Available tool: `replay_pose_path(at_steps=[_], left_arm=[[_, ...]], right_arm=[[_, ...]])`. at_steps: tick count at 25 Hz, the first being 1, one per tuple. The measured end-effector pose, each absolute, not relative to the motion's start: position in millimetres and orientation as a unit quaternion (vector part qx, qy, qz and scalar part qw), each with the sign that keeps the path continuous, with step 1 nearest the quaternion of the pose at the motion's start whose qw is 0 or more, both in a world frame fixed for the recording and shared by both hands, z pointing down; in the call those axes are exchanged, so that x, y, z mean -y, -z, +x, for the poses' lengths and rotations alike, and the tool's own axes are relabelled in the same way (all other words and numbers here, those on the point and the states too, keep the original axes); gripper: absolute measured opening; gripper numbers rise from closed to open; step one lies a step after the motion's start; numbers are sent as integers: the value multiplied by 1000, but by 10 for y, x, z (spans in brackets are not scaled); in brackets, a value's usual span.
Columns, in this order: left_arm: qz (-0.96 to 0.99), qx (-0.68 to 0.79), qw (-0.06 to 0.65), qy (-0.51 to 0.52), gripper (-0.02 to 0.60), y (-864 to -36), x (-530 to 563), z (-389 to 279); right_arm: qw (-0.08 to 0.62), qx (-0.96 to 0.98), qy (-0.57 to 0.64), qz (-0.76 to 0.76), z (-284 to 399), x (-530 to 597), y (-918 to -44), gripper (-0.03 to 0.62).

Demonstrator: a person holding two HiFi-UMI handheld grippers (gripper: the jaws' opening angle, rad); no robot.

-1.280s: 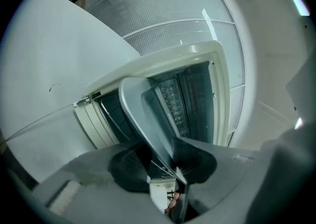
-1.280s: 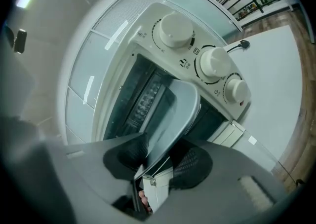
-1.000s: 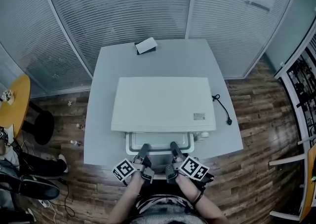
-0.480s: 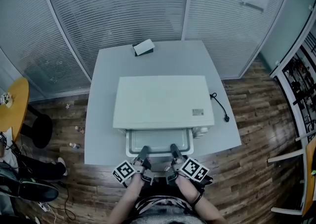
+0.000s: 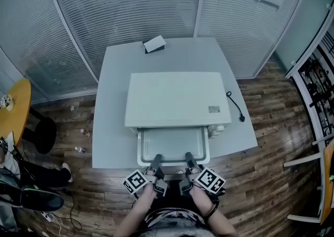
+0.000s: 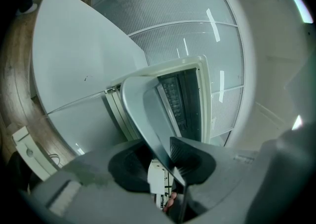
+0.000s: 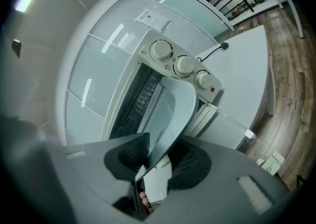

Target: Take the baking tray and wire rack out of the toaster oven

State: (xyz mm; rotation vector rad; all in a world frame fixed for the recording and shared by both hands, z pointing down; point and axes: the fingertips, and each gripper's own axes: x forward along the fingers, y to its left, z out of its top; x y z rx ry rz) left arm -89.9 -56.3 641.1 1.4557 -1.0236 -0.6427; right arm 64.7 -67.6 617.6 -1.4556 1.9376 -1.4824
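The white toaster oven (image 5: 175, 99) stands on a grey table (image 5: 112, 126) with its door down. A pale metal baking tray (image 5: 172, 142) sticks out of its mouth toward me. My left gripper (image 5: 155, 161) holds the tray's near rim on the left, and my right gripper (image 5: 189, 158) holds it on the right. In the left gripper view the tray (image 6: 143, 104) runs between the jaws of the left gripper (image 6: 165, 156), which have just been closing on it. The right gripper (image 7: 160, 156) pinches the tray (image 7: 175, 104) the same way. A dark grille (image 6: 173, 92) shows inside the oven; whether it is the wire rack I cannot tell.
Three knobs (image 7: 185, 64) sit on the oven's right front. A power cord (image 5: 236, 106) trails off its right side. A small box (image 5: 154, 45) lies at the table's far edge. Ribbed glass partitions close in the back; a yellow round table (image 5: 13, 110) and a stool (image 5: 46, 134) stand left.
The tray has slid farther out of the oven toward me. Both grippers have drawn back with it, side by side.
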Motion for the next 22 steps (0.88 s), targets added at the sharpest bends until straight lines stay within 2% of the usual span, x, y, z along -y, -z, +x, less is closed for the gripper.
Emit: replay_pose_path(at_steps=[22], left_arm=[[644,414,582,275,109,-6281,-221,-968]], right_arm=[[190,-658,533,-497,586,-139,-6126,109]])
